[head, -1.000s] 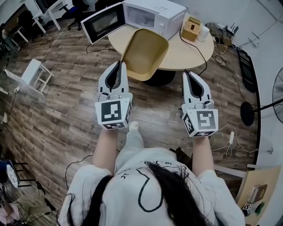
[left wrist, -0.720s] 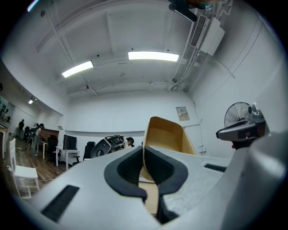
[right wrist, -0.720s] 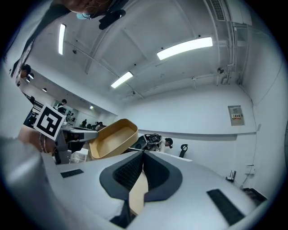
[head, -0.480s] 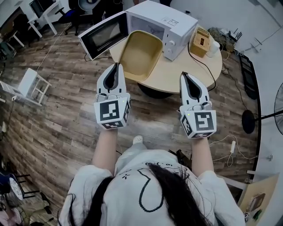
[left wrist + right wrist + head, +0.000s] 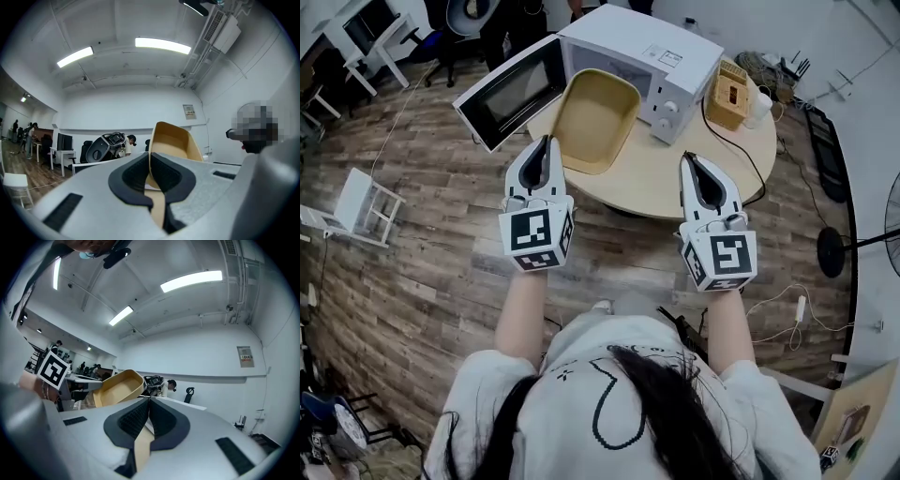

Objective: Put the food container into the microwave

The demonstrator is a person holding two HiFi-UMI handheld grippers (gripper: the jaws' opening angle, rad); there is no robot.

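Observation:
A tan, empty food container [image 5: 592, 117] hangs tilted over the round table [image 5: 675, 178], just in front of the white microwave [image 5: 649, 49], whose door [image 5: 508, 94] stands swung open to the left. My left gripper [image 5: 546, 143] is shut on the container's near left rim; in the left gripper view the container [image 5: 176, 140] rises straight out of the left gripper [image 5: 150, 157]. My right gripper [image 5: 687, 159] hovers over the table's front edge, shut and holding nothing. In the right gripper view the container [image 5: 117, 387] shows off to the left of the right gripper [image 5: 149, 401].
A tan box [image 5: 731, 92] and a white cup [image 5: 759, 106] stand on the table to the right of the microwave, with a black cable running past them. A white stool [image 5: 354, 208] stands on the wooden floor at the left. A fan base [image 5: 830, 253] sits at the right.
The table and microwave have come nearer in the head view. The container in my left gripper has moved up to the microwave's open front. The right gripper stays shut alongside.

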